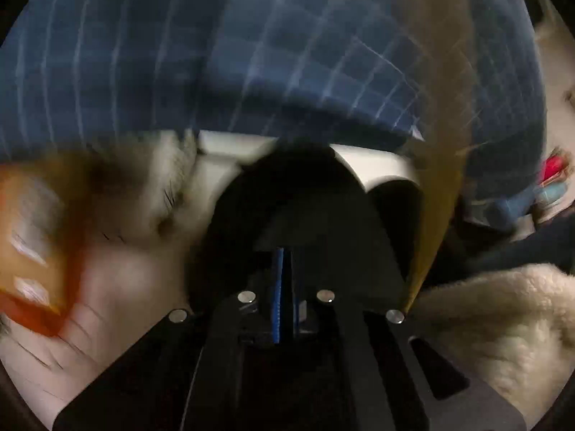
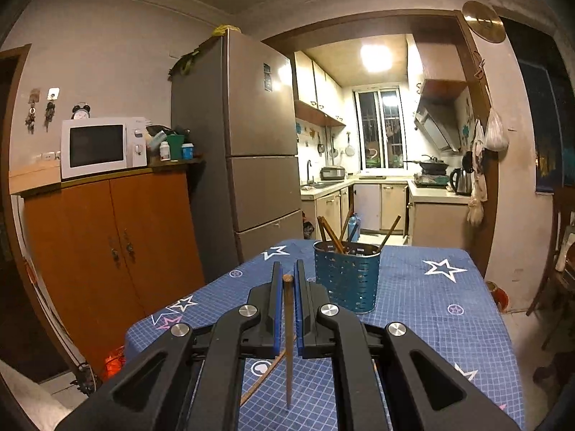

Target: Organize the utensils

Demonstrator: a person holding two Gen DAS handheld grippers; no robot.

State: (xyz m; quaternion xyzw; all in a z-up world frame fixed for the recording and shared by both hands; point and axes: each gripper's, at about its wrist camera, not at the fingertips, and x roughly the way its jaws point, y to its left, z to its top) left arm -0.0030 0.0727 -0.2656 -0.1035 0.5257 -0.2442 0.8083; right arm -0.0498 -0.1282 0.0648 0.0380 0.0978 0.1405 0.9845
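Observation:
In the right wrist view my right gripper (image 2: 286,280) is shut on a brown wooden chopstick (image 2: 288,337), held upright above the blue star-print tablecloth (image 2: 431,309). A blue perforated utensil holder (image 2: 346,280) with several chopsticks stands just beyond and to the right of the fingers. Another chopstick (image 2: 262,380) lies on the cloth below the gripper. The left wrist view is heavily blurred: my left gripper (image 1: 284,262) has its blue pads pressed together with nothing visible between them, and a blurred brown stick (image 1: 438,197) passes to its right.
A wooden cabinet (image 2: 115,251) with a microwave (image 2: 100,147) and a grey fridge (image 2: 258,143) stand left of the table. A kitchen opens behind. In the left wrist view, blue checked cloth (image 1: 251,54) and fleecy fabric (image 1: 503,316) fill the frame.

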